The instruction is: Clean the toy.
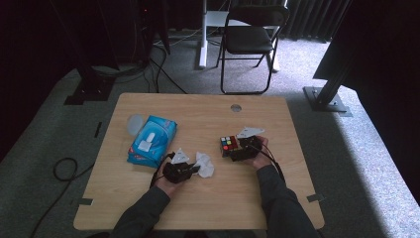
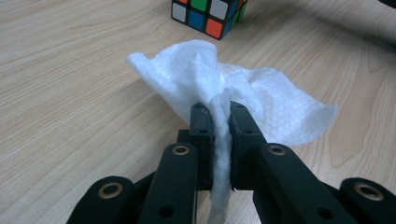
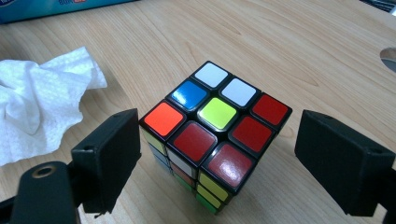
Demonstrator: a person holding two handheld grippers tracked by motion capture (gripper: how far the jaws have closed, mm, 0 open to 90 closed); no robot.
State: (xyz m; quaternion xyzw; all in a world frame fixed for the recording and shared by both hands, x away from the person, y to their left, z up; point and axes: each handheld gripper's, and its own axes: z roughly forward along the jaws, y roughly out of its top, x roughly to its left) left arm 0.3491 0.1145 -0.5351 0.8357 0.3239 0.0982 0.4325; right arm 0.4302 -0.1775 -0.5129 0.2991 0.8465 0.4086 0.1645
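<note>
A crumpled white wipe (image 1: 205,164) (image 2: 219,88) (image 3: 37,102) rests on the wooden table, pinched between the jaws of my left gripper (image 1: 197,169) (image 2: 220,116), which is shut on it. A colour-tiled puzzle cube (image 1: 228,145) (image 2: 208,14) (image 3: 212,135) stands to the right of the wipe. My right gripper (image 1: 236,150) (image 3: 219,154) is open, one jaw on each side of the cube: the left jaw is against the cube's corner and the right jaw stands apart from it.
A blue wet-wipe pack (image 1: 152,141) (image 3: 60,7) lies at the table's left, with a round pale lid (image 1: 134,123) beside it. A cable hole (image 1: 236,107) sits near the far edge. A black folding chair (image 1: 250,39) stands beyond the table.
</note>
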